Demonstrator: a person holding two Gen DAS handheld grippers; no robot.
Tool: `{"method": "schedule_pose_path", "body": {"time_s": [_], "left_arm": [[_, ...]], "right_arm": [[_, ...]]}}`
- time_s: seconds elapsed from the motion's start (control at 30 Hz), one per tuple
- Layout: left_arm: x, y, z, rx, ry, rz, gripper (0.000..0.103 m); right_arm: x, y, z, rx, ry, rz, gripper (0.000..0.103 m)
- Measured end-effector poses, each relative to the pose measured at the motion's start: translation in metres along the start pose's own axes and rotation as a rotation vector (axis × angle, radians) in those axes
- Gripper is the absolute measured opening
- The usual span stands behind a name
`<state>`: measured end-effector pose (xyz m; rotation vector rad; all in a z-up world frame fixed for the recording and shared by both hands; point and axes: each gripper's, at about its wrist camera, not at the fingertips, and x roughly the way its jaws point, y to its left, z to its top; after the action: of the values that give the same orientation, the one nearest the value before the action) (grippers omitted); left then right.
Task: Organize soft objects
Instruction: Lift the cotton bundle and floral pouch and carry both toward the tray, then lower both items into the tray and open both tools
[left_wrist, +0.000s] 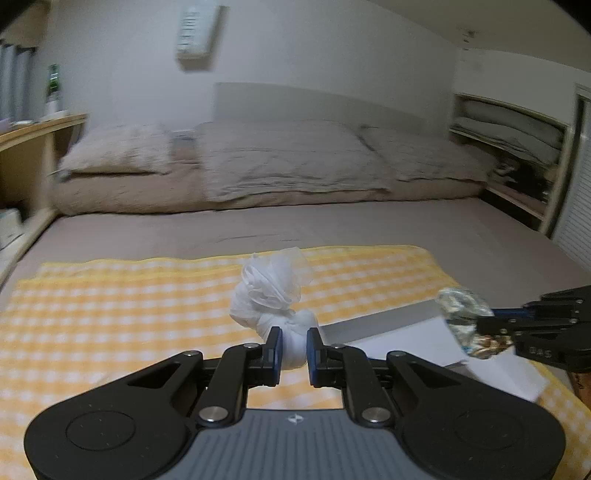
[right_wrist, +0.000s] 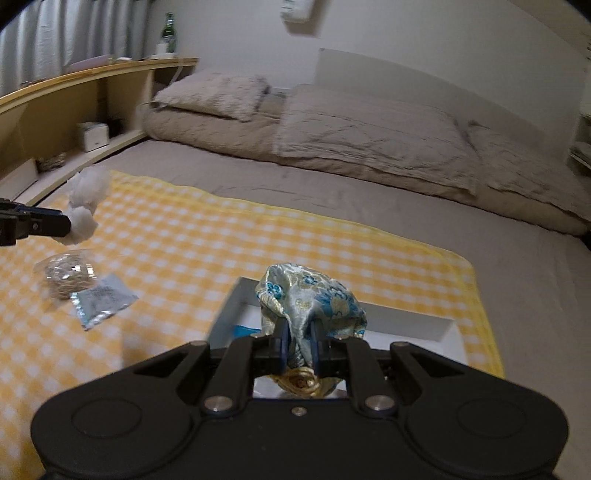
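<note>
My left gripper is shut on a white knotted cloth bundle and holds it above the yellow checked blanket; it also shows in the right wrist view. My right gripper is shut on a blue and gold brocade pouch and holds it over the white open box. The pouch and the box also show at the right of the left wrist view.
A clear bag of silvery bits and a blue foil sachet lie on the blanket left of the box. A wooden shelf runs along the left of the bed. Pillows and a folded duvet lie at the head.
</note>
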<state>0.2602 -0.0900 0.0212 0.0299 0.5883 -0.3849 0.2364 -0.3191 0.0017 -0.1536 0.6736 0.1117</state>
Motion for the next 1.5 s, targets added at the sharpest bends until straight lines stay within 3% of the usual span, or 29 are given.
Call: {"method": "schedule_pose_path", "body": {"time_s": [0.47,0.63,0.8,1.03,1.13,1.2,1.27,1.4,1.5], "left_arm": [[0.097,-0.094,-0.001,0.133,0.027,-0.196,0.015],[0.142,-0.121,-0.018,0.223,0.094,-0.237,0.015],[0.172,-0.123,-0.031,0.293,0.139,-0.241,0.015],[0.197,-0.116,-0.036,0.302,0.17,-0.276,0.015],[0.204,-0.115,-0.04,0.285,0.184,-0.264,0.018],[0.206,-0.115,-0.041,0.281,0.202,-0.264,0.03],[0.205,-0.113,-0.041,0.279,0.214,-0.266,0.043],[0.201,-0.111,-0.043,0.273,0.238,-0.266,0.064],[0.196,-0.113,-0.043,0.276,0.241,-0.268,0.072]], "right_arm": [[0.026,-0.064,-0.011,0.128,0.024,-0.096,0.013],[0.048,-0.078,-0.016,0.179,0.061,-0.109,0.013],[0.075,-0.088,-0.018,0.208,0.096,-0.118,0.013],[0.11,-0.086,-0.019,0.21,0.135,-0.108,0.013],[0.119,-0.084,-0.02,0.231,0.138,-0.101,0.02],[0.122,-0.085,-0.021,0.262,0.139,-0.097,0.04],[0.123,-0.086,-0.022,0.272,0.156,-0.099,0.047],[0.119,-0.093,-0.028,0.307,0.182,-0.111,0.053],[0.112,-0.099,-0.032,0.328,0.194,-0.118,0.056]]}}
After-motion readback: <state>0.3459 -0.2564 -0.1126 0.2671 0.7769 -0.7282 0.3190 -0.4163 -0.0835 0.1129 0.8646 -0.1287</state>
